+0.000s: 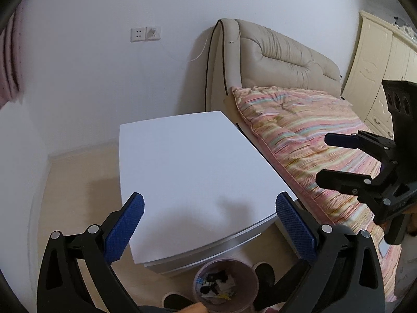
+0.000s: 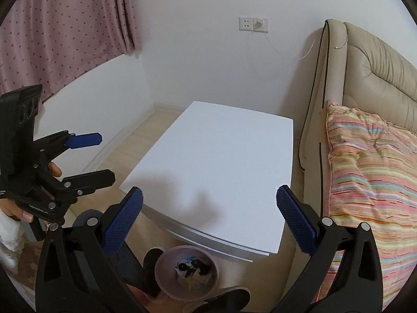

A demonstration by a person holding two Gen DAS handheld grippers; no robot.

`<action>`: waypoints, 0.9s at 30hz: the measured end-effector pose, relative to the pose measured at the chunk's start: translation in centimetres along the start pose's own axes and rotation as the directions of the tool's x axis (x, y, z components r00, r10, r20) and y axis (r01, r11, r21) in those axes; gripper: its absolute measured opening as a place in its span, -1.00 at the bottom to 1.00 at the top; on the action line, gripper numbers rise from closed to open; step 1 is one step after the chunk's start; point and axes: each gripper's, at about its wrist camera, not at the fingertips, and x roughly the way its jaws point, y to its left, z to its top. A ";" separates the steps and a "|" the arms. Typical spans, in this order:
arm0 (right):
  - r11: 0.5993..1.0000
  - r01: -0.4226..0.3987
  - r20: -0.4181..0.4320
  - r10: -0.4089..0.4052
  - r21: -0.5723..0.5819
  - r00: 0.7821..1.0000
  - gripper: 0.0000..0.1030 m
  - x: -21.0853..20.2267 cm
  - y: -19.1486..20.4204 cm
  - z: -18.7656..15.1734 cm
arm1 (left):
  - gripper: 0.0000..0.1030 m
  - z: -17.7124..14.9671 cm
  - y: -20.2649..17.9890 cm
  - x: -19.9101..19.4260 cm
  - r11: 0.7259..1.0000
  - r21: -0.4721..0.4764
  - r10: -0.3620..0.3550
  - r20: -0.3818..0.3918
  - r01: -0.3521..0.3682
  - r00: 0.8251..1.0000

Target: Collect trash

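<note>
Left wrist view: both grippers, left gripper [image 1: 208, 224] & right gripper [image 2: 208, 221], hover w/ fingers spread, empty, over bare white table [image 1: 187, 156]; trash sits in bin [image 1: 225, 284] below, prob. done.

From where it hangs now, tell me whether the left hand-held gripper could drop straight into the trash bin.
Probably yes. The left hand-held gripper is open and holds nothing, and the pink trash bin stands open-topped on the floor below it, in front of the white bedside table. Nothing covers its mouth; only the table's edge sits close.
</note>
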 end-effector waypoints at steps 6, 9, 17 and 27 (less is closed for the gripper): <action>1.000 -0.012 0.002 0.012 0.001 1.000 0.94 0.2 -0.1 0.0 | 0.88 0.0 0.0 -0.1 1.000 0.001 0.024 0.006 -0.024 1.000; 1.000 -0.015 0.001 0.015 0.004 1.000 0.94 0.2 -0.2 -0.1 | 0.88 0.1 0.0 -0.1 0.999 0.004 0.045 0.005 -0.045 0.999; 1.000 -0.019 0.003 0.019 -0.004 1.000 0.94 0.2 -0.2 0.1 | 0.88 0.4 0.1 -0.2 1.000 -0.011 0.029 0.015 -0.029 0.999; 1.000 -0.017 0.000 0.017 -0.006 1.000 0.94 0.2 -0.1 -0.1 | 0.88 0.3 0.2 -0.2 0.999 -0.014 0.036 0.016 -0.036 0.999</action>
